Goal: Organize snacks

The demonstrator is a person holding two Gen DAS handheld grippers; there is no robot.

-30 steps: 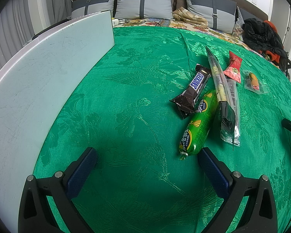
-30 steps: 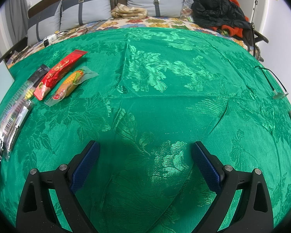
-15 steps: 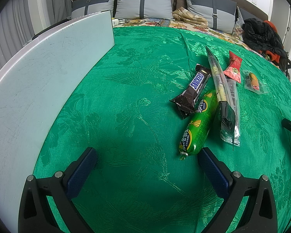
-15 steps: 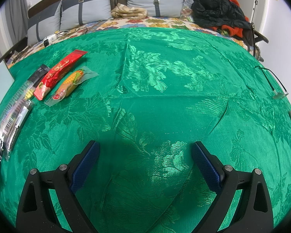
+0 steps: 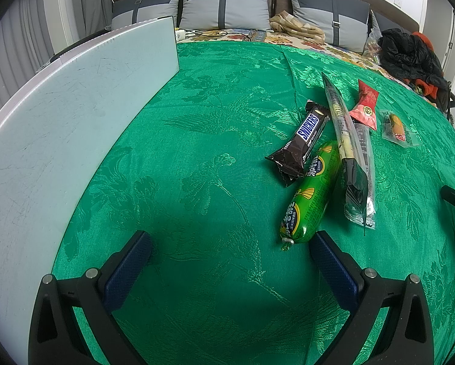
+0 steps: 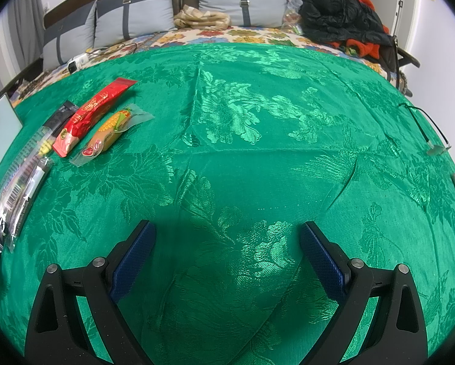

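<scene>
The green sausage snack (image 5: pixel 311 193) lies on the green bedspread (image 5: pixel 203 140) just ahead of the left gripper (image 5: pixel 230 245), its near end beside the right-hand finger; the Snickers bar (image 5: pixel 303 141) touches it farther out. The jaws stand wide apart, holding nothing. The right gripper (image 6: pixel 225 238) is likewise spread wide and empty over bare cloth, the corn sausage pack (image 6: pixel 112 133) well off to its left.

Green bedspread (image 5: pixel 197 152) carries Snickers bar (image 5: pixel 303 140), green sausage (image 5: pixel 309 194), seemingly other snacks.
</scene>
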